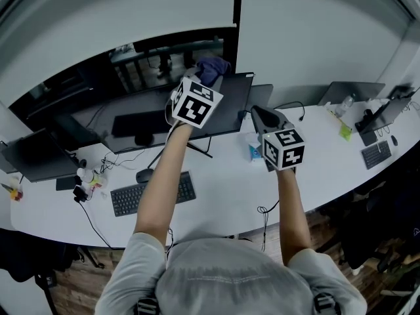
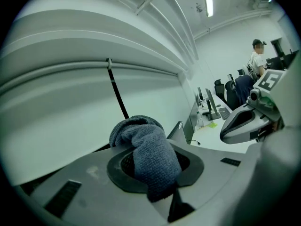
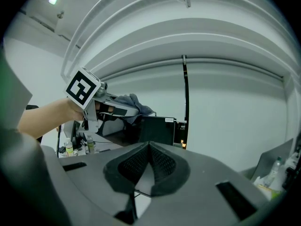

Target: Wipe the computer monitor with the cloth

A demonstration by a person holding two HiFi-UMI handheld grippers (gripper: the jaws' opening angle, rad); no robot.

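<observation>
Person's forearms (image 1: 161, 176) at 6 o'clock, right gripper (image 3: 149, 166) at 3 o'clock over table (image 1: 223, 189) — fingers together, nothing between, left gripper (image 1: 207, 81) at 12 o'clock — fingers clamped on blue cloth (image 1: 211, 67), by monitor (image 1: 230, 104) top edge

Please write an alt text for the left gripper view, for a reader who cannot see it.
The left gripper is shut on a bunched blue-grey cloth, held up before a pale wall. At right, the right gripper hovers over a long white desk.
</observation>
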